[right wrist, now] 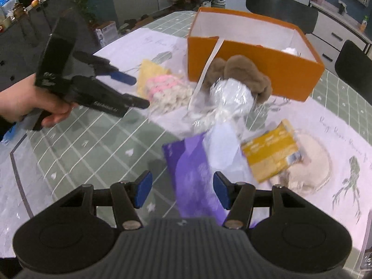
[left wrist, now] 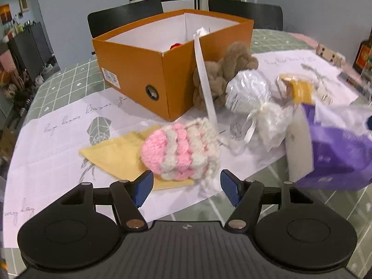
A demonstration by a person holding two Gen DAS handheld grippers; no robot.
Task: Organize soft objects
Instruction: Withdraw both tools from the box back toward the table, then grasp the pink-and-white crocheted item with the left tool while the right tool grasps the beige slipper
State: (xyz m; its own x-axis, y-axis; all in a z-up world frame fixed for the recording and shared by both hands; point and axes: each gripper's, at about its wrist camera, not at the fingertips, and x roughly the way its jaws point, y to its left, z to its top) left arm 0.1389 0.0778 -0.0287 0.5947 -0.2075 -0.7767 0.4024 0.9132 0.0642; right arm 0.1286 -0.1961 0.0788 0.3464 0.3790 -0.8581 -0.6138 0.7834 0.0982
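A pink and white knitted pouch (left wrist: 179, 151) lies on a yellow cloth (left wrist: 111, 153), just ahead of my left gripper (left wrist: 187, 186), which is open and apart from it. The right wrist view shows that left gripper (right wrist: 141, 92) held in a hand, its tips beside the knitted pouch (right wrist: 167, 90). My right gripper (right wrist: 182, 187) is open over a purple packet (right wrist: 193, 174); the left pad stands clear of it. Behind the packet are a cellophane-wrapped white ball (right wrist: 232, 97), a brown plush (right wrist: 241, 69) and the orange box (right wrist: 255, 69). A red item (left wrist: 176, 45) shows inside the orange box (left wrist: 139, 69).
A yellow-labelled packet (right wrist: 270, 155) lies right of the purple one on a printed white sheet (right wrist: 337, 139). A white strip (left wrist: 204, 81) hangs from the box rim over the brown plush (left wrist: 234, 60). Two black chairs (left wrist: 125, 16) stand behind the green checked table (left wrist: 60, 81).
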